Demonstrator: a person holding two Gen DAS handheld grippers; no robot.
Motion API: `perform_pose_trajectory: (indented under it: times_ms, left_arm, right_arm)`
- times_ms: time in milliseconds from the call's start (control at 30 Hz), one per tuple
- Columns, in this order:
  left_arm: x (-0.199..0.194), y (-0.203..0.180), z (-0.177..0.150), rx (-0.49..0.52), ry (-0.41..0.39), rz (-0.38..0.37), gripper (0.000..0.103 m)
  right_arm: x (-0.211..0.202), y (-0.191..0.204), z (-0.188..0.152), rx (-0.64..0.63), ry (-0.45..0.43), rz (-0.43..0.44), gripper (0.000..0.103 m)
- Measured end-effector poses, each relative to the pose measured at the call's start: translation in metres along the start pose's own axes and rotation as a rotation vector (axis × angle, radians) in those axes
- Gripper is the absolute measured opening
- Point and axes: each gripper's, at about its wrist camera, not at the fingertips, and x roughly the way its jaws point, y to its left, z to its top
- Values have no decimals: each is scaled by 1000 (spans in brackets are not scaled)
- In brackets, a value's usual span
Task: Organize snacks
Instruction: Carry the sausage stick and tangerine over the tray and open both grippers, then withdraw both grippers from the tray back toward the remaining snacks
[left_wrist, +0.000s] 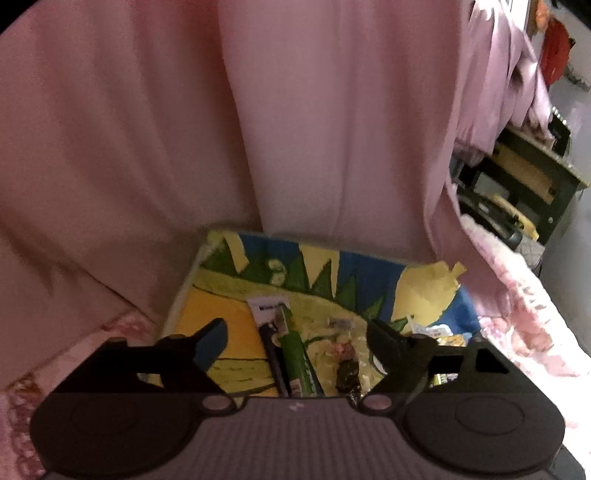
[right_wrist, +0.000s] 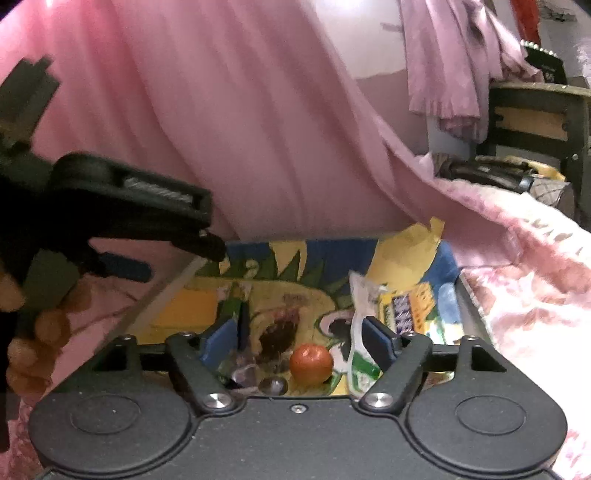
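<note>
Both grippers hang spread wide with nothing between the fingers: the left gripper (left_wrist: 295, 341) over a green tube-shaped snack (left_wrist: 297, 360) and a dark wrapped candy (left_wrist: 348, 376), the right gripper (right_wrist: 301, 338) over a round orange-red candy (right_wrist: 311, 362) with a white-and-green packet (right_wrist: 360, 332) touching its right finger. All of it lies on a colourful painted board (left_wrist: 207, 314) sitting on a pink floral bed (right_wrist: 524, 295), pink curtain (left_wrist: 295, 129) behind.
</note>
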Motion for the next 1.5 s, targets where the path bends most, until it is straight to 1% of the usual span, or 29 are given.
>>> perform_pose_trajectory:
  times_ms: [67, 200, 333, 400, 467, 633, 800, 1033, 1167, 1267, 1500]
  left_arm:
    - [-16, 2, 1, 5, -31, 9, 91]
    - [-54, 7, -4, -21, -114, 28, 98]
    - [-89, 5, -15, -36, -172, 48, 100]
    - [-106, 4, -22, -40, -201, 59, 103]
    - [-123, 2, -32, -44, -231, 69, 103]
    - [-159, 3, -53, -40, -284, 75, 103]
    - [-187, 5, -75, -44, -318, 94, 103]
    - [-217, 6, -113, -47, -332, 125, 103]
    - [-227, 3, -135, -15, -327, 151, 103]
    - [-234, 3, -149, 10, -304, 159, 103]
    - [-245, 8, -178, 12, -259, 190, 103]
  right_arm:
    - [-12, -1, 5, 3, -25, 4, 85]
    - [-42, -1, 16, -12, -79, 11, 88]
    - [-76, -1, 20, -29, -140, 17, 98]
    - [-92, -1, 21, -42, -159, 20, 98]
    - [-108, -2, 20, -45, -176, 19, 102]
    - [-143, -7, 14, -43, -204, 14, 102]
    - [-172, -12, 6, -29, -224, 9, 102]
    - [-206, -11, -16, -65, -231, -1, 102]
    - [-217, -10, -26, -90, -218, -16, 102]
    - [-225, -8, -33, -105, -210, -18, 102]
    - [-239, -2, -47, -129, -171, -3, 102]
